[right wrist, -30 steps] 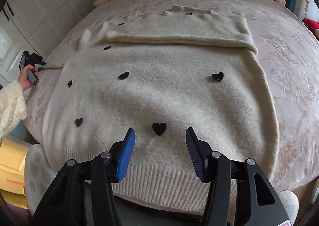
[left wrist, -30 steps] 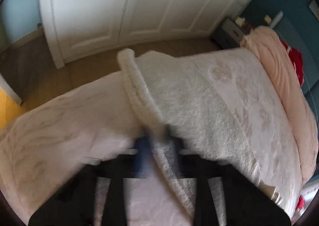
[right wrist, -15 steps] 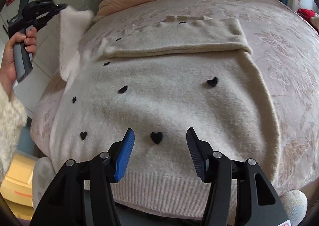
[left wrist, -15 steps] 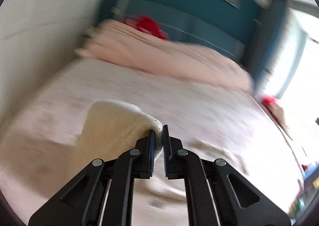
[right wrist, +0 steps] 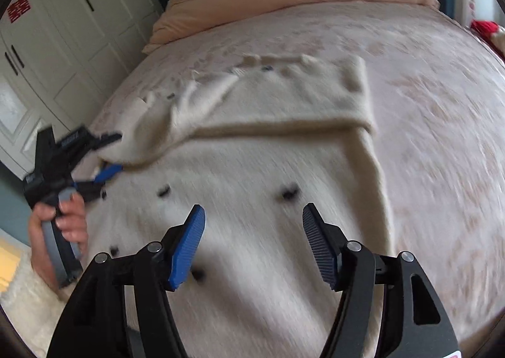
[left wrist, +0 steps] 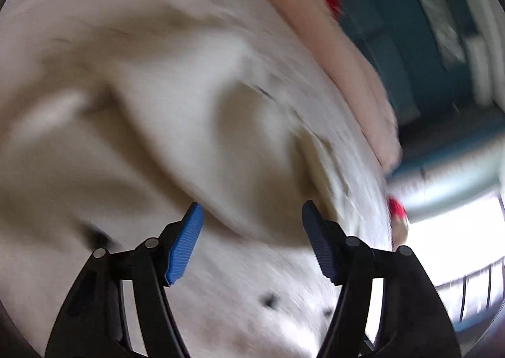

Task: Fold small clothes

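My left gripper (right wrist: 115, 153), fingers opening and gripping nothing, sits at the left sleeve (right wrist: 164, 124), now laid across the cream sweater (right wrist: 252, 200). My right gripper (right wrist: 252, 244), fingers also opening and empty, hovers over the near hem. Both sleeves appear folded in; folding the body remains. The sweater lies flat on the bed (right wrist: 442, 105), just beyond both grippers.

sweater (right wrist: 268, 200): cream, black hearts | bedspread (right wrist: 426, 90): pale pink floral | claw pads (right wrist: 186, 247): blue
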